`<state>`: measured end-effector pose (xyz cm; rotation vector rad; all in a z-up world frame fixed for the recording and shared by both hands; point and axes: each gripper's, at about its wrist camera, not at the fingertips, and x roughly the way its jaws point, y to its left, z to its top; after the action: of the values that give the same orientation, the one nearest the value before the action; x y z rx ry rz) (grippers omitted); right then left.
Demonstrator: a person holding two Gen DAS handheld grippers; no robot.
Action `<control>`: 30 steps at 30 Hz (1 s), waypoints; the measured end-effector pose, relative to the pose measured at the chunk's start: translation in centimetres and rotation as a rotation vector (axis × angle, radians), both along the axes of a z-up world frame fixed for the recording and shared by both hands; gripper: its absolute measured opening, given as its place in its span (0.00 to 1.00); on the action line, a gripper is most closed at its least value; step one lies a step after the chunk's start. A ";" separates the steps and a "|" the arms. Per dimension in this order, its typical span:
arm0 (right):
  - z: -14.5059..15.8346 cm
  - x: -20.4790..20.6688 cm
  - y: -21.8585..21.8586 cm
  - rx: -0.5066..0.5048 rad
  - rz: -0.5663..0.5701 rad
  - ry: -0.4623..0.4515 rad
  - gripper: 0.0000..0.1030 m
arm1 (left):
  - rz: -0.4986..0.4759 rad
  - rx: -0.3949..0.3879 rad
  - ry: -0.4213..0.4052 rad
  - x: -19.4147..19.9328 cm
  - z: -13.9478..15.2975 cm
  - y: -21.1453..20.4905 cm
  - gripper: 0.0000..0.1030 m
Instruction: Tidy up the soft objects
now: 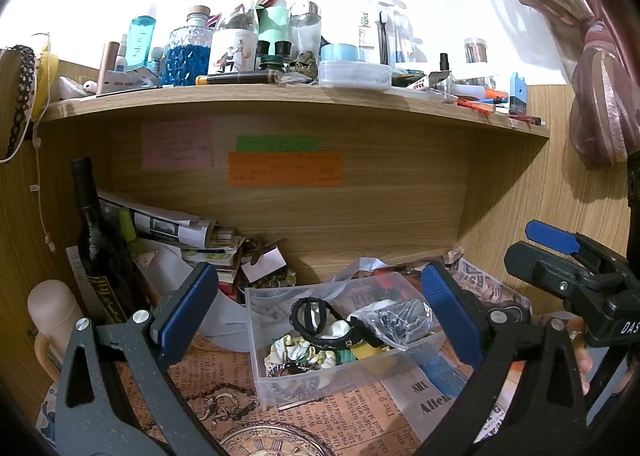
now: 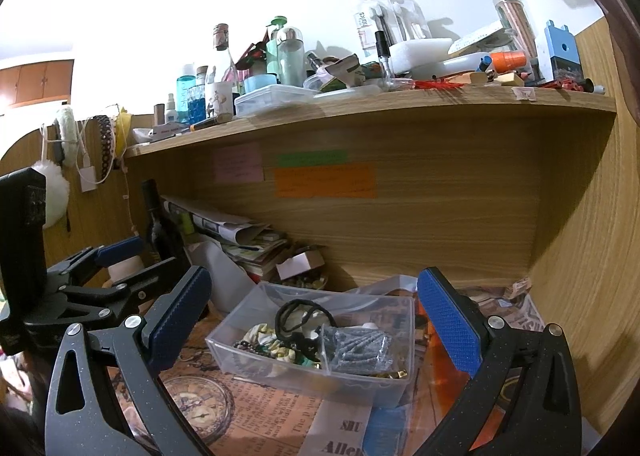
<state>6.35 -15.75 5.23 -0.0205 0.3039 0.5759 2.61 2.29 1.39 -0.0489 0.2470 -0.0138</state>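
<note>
A clear plastic box (image 1: 280,384) (image 2: 240,356) stands on the newspaper-print desk mat under the shelf. It holds black hair ties (image 1: 316,320) (image 2: 296,312), a floral scrunchie (image 1: 296,352) (image 2: 264,340), a bead bracelet and a clear bag of grey clips (image 1: 404,320) (image 2: 360,344). My left gripper (image 1: 320,312) is open and empty, just in front of the box. My right gripper (image 2: 316,320) is open and empty, also facing the box. The right gripper shows at the right of the left wrist view (image 1: 568,256); the left one shows at the left of the right wrist view (image 2: 104,268).
A dark wine bottle (image 1: 96,240) (image 2: 160,228), stacked papers (image 1: 172,224) (image 2: 244,236) and a small dish of trinkets (image 2: 304,280) crowd the back left. The wooden shelf (image 1: 280,104) (image 2: 360,112) above is packed with bottles. A pink curtain (image 1: 592,76) hangs at right.
</note>
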 end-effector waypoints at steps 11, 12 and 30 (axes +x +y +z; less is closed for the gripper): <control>0.0 0.1 0.1 -0.002 0.008 0.003 1.00 | 0.000 0.000 -0.001 -0.1 0.0 0.2 1.00; 0.0 0.1 0.1 -0.002 0.007 0.002 1.00 | 0.001 0.000 -0.001 -0.1 0.0 0.2 1.00; -0.1 0.1 0.0 -0.002 0.009 0.004 1.00 | -0.018 0.004 0.002 -0.2 -0.1 0.0 1.00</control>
<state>6.45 -15.71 5.13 -0.0228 0.3082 0.5846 2.37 2.26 1.26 -0.0423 0.2493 -0.0316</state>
